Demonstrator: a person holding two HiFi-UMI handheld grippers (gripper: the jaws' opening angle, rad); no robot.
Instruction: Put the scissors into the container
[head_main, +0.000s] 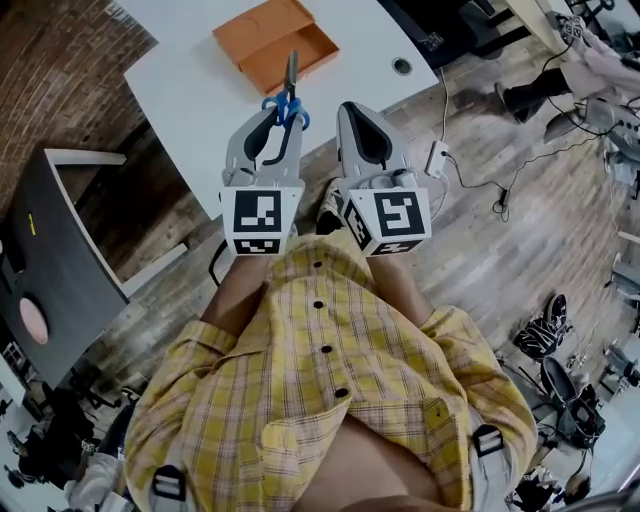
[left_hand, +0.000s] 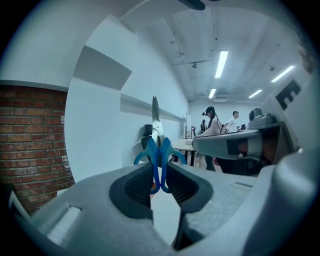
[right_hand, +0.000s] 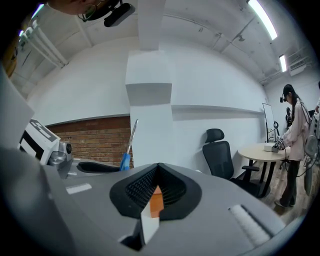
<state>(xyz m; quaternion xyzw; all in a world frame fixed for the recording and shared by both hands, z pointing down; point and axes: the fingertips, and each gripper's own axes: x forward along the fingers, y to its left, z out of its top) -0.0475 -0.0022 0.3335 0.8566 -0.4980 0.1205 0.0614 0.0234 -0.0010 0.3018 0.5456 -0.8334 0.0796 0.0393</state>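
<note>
Blue-handled scissors (head_main: 288, 100) are upright in my left gripper (head_main: 280, 112), blades pointing away toward the orange container (head_main: 275, 42) on the white table (head_main: 190, 90). In the left gripper view the pads press on the scissors' handle loops (left_hand: 159, 165), and the blades (left_hand: 155, 120) stick up past the left gripper (left_hand: 159, 174). My right gripper (head_main: 353, 108) hovers just right of the left one, shut with nothing in it. In the right gripper view a sliver of the orange container (right_hand: 156, 199) shows through the narrow slit of the right gripper (right_hand: 158, 172), and the scissors (right_hand: 128, 146) stand to the left.
The table has a round cable hole (head_main: 402, 66) near its right edge. A dark grey cabinet (head_main: 50, 260) stands at the left. Cables and a power strip (head_main: 437, 158) lie on the wood floor. Farther off are an office chair (right_hand: 220, 152), a round table (right_hand: 262, 152) and standing people (left_hand: 212, 125).
</note>
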